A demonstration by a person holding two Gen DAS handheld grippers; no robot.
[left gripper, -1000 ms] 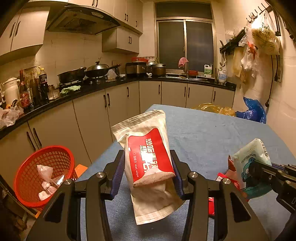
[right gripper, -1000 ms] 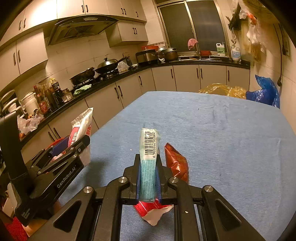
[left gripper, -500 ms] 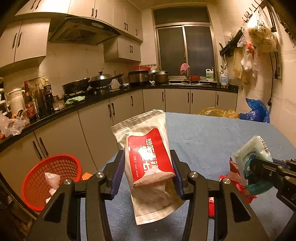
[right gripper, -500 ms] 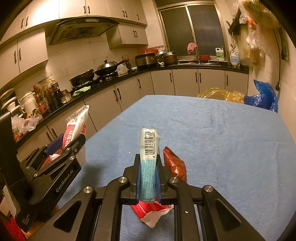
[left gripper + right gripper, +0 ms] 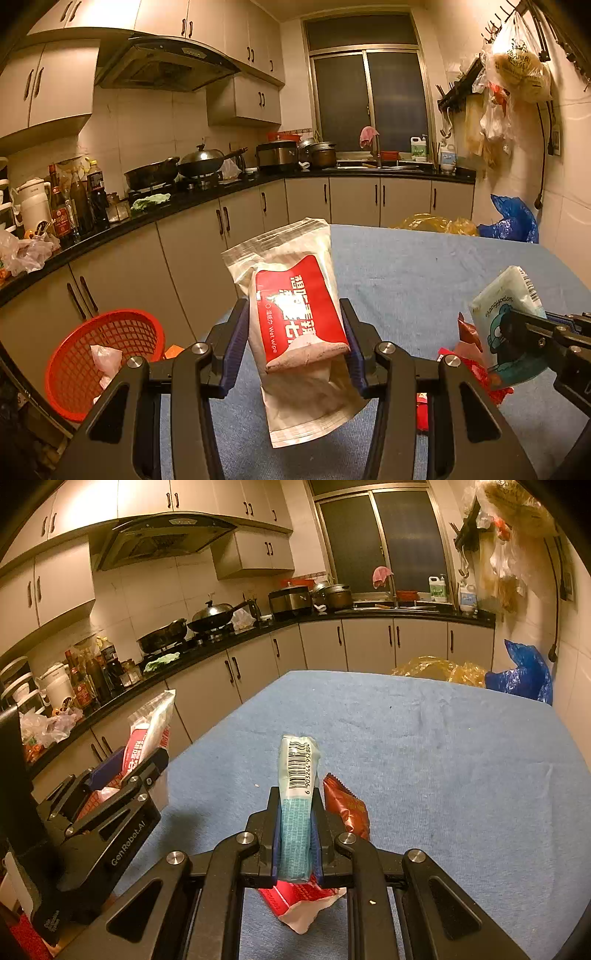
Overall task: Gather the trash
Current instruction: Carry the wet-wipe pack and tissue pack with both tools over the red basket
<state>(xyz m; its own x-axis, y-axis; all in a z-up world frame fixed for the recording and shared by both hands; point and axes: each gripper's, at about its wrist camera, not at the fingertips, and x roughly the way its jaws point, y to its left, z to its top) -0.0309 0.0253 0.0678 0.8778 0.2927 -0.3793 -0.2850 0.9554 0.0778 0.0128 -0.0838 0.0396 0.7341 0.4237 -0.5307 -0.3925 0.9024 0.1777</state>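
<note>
My left gripper (image 5: pixel 293 332) is shut on a white wet-wipe pack with a red label (image 5: pixel 299 317), held above the near left edge of the blue table (image 5: pixel 424 266). The pack also shows in the right wrist view (image 5: pixel 147 738). My right gripper (image 5: pixel 297 827) is shut on a light-green tissue pack with a barcode (image 5: pixel 297 794), seen too in the left wrist view (image 5: pixel 506 321). A red mesh basket (image 5: pixel 99 354) holding crumpled trash stands on the floor, low left. Red snack wrappers (image 5: pixel 347 808) lie on the table under the right gripper.
Kitchen cabinets (image 5: pixel 192 254) and a cluttered black counter (image 5: pixel 110 221) run along the left. Yellow (image 5: pixel 439 668) and blue (image 5: pixel 524 672) plastic bags lie at the table's far edge. Bags hang on the right wall (image 5: pixel 517 66).
Both grippers have risen and tilted up a little with their packs still held. The basket has slid lower in the left wrist view.
</note>
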